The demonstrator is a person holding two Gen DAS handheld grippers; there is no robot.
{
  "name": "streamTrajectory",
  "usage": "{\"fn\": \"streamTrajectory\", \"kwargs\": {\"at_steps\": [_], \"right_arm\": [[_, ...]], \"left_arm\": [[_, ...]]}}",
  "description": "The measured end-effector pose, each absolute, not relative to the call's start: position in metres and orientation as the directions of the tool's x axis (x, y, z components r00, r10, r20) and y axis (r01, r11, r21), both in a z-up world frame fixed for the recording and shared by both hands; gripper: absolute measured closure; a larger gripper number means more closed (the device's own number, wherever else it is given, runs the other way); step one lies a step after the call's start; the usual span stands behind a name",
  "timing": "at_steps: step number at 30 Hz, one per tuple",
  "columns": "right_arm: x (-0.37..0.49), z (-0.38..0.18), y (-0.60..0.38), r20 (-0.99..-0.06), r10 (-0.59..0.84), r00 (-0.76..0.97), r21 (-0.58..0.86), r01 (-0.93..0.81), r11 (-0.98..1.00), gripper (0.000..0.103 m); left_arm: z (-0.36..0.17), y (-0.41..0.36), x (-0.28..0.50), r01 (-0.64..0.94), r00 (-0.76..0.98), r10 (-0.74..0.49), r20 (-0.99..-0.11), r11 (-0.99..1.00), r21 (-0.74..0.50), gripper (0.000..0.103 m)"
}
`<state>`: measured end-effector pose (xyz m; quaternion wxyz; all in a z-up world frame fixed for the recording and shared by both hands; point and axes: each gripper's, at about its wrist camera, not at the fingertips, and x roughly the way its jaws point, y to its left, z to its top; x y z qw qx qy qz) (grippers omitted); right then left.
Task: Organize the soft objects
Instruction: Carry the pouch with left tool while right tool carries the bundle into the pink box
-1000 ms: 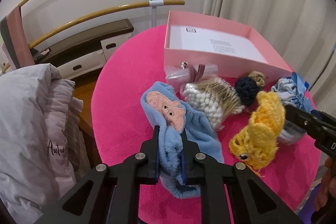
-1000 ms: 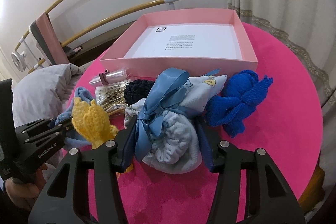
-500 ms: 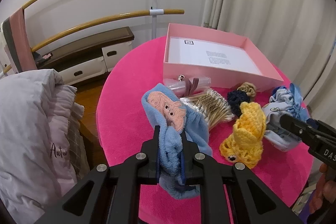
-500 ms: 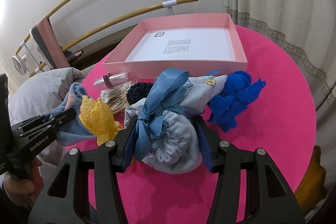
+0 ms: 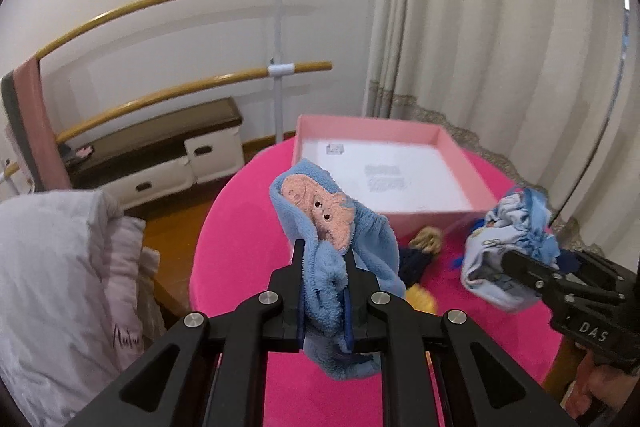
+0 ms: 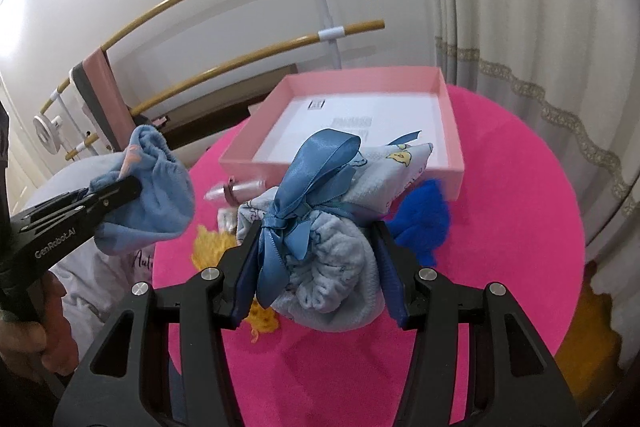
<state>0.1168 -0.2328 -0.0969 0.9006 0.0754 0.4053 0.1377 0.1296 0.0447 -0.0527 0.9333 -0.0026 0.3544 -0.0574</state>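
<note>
My left gripper (image 5: 325, 263) is shut on a light blue towel cloth with a pink animal patch (image 5: 320, 223) and holds it lifted above the pink table; it also shows in the right wrist view (image 6: 156, 195). My right gripper (image 6: 316, 247) is shut on a pale blue fleece bundle tied with a blue satin ribbon (image 6: 320, 227), also lifted; it also shows in the left wrist view (image 5: 504, 259). The open pink box (image 6: 450, 131) with a white sheet inside stands behind both bundles.
On the pink round table (image 6: 500, 227) lie a dark blue cloth (image 6: 420, 223), a yellow crocheted toy (image 6: 212, 247), a clear tube (image 6: 240, 189) and dark and tan scrunchies (image 5: 424, 247). A white quilt (image 5: 52, 267) is left; curtains (image 5: 480, 47) are right.
Both grippers have risen with their bundles. The table items now lie lower and farther below, and the pink box sits closer to the middle of both views.
</note>
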Motion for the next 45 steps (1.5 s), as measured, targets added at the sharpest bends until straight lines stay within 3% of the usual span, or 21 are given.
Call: {"fn": "streamTrajectory", "kwargs": {"at_steps": [14,24,36,45], "right_arm": [[0.205,-0.042,-0.252,-0.68,0.236,0.694,0.184,-0.15,0.971,0.054],[0.314,-0.061,-0.259,-0.768,0.225,0.599,0.198,-0.112,0.974,0.054],[0.382,-0.103,-0.26,-0.847,0.214,0.487,0.192,-0.096,0.977,0.054],[0.402,-0.135,-0.261,-0.88,0.218,0.422,0.201,-0.084,0.976,0.053]], "left_arm": [[-0.009,0.016,0.213,0.147,0.76,-0.147,-0.633,0.988,-0.052,0.093],[-0.008,-0.004,0.336,0.154,0.685,-0.163,-0.71,0.985,-0.077,0.093],[-0.041,-0.039,0.496,0.158,0.575,-0.156,-0.803,0.984,-0.078,0.092],[-0.073,-0.062,0.544,0.152,0.535,-0.125,-0.836,0.987,-0.05,0.09]]}}
